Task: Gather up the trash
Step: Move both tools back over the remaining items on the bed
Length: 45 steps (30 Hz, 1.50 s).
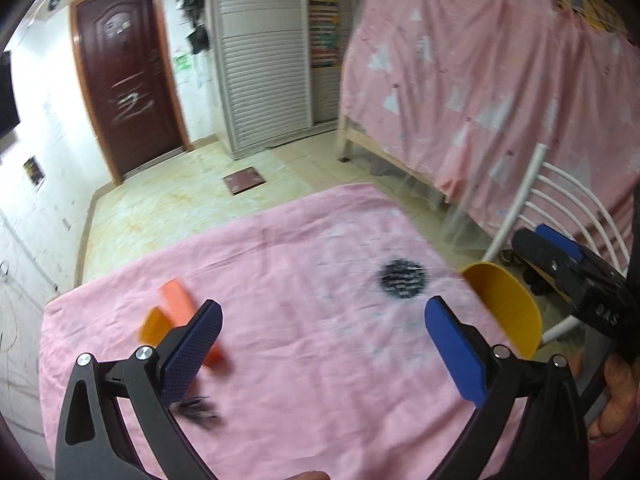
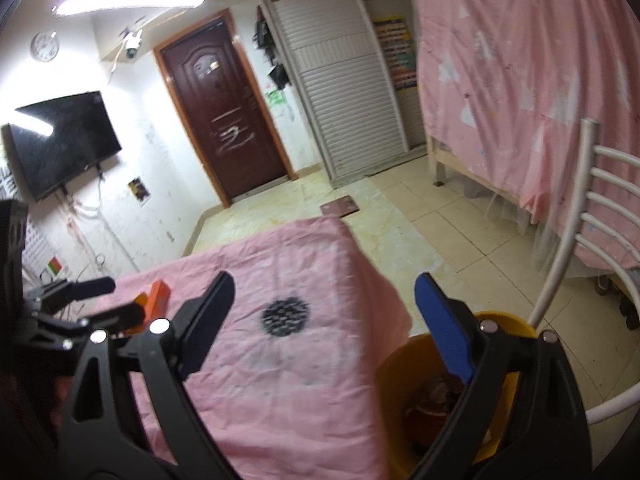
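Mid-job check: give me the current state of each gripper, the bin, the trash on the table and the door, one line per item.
Left gripper: open, nothing between its pads.
Right gripper: open, empty.
Yellow bin: upright beside the table, open-topped, something already inside.
Orange pieces: lying on the pink tablecloth, not picked up.
Black round item: lying flat on the cloth.
Brown door: closed.

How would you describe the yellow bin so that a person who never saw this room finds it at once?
Start at the table under the pink cloth. Go to its right edge, next to the white chair: the yellow bin stands there on the floor, lower than the tabletop. It is the only round, open yellow container, and some dark trash already lies inside it.
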{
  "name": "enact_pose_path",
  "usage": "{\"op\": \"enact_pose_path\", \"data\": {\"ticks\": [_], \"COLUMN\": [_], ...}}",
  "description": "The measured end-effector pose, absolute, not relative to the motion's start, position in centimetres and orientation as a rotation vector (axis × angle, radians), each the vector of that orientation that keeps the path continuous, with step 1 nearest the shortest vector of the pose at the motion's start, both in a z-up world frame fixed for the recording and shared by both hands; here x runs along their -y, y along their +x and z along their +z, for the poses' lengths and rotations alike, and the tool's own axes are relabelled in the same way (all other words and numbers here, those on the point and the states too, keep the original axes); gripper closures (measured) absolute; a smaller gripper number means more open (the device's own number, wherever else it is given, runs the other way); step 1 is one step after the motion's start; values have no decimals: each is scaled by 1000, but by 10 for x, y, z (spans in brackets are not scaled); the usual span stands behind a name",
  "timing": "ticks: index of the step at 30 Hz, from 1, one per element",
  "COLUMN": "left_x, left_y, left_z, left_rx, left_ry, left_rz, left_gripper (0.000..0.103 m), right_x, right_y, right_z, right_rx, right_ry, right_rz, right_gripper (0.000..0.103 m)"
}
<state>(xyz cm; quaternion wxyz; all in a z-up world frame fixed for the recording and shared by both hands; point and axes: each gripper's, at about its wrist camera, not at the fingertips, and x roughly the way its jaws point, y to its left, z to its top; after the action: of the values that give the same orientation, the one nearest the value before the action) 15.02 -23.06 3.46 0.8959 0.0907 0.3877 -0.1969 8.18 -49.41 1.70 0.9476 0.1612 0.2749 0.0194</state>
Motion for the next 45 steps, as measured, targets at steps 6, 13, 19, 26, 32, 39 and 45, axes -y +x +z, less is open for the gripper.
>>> {"op": "enact_pose_path", "data": {"ticks": [6, 13, 19, 26, 32, 39, 45], "left_x": [183, 139, 102, 73, 70, 69, 74], "left_y": [165, 180, 200, 222, 236, 255, 263], "left_z": [36, 31, 19, -6, -20, -35, -41], "left_rx": [-806, -822, -875, -974, -1019, -1077, -1102], "left_ry": [143, 111, 71, -2, -28, -76, -90], "left_rz": [-335, -258, -196, -183, -195, -194, -212], "left_gripper": [9, 9, 9, 9, 9, 15, 26], "right_x": [449, 403, 353, 302, 269, 255, 248], "right_y": [99, 118, 134, 157, 170, 181, 189], "right_z": [18, 18, 18, 11, -4, -15, -23], "right_rx": [-594, -631, -672, -736, -801, -842, -868], "right_ry": [259, 195, 127, 60, -10, -45, -59], "right_rz": [103, 165, 247, 330, 370, 382, 401], "right_gripper": [15, 15, 15, 22, 37, 41, 47]}}
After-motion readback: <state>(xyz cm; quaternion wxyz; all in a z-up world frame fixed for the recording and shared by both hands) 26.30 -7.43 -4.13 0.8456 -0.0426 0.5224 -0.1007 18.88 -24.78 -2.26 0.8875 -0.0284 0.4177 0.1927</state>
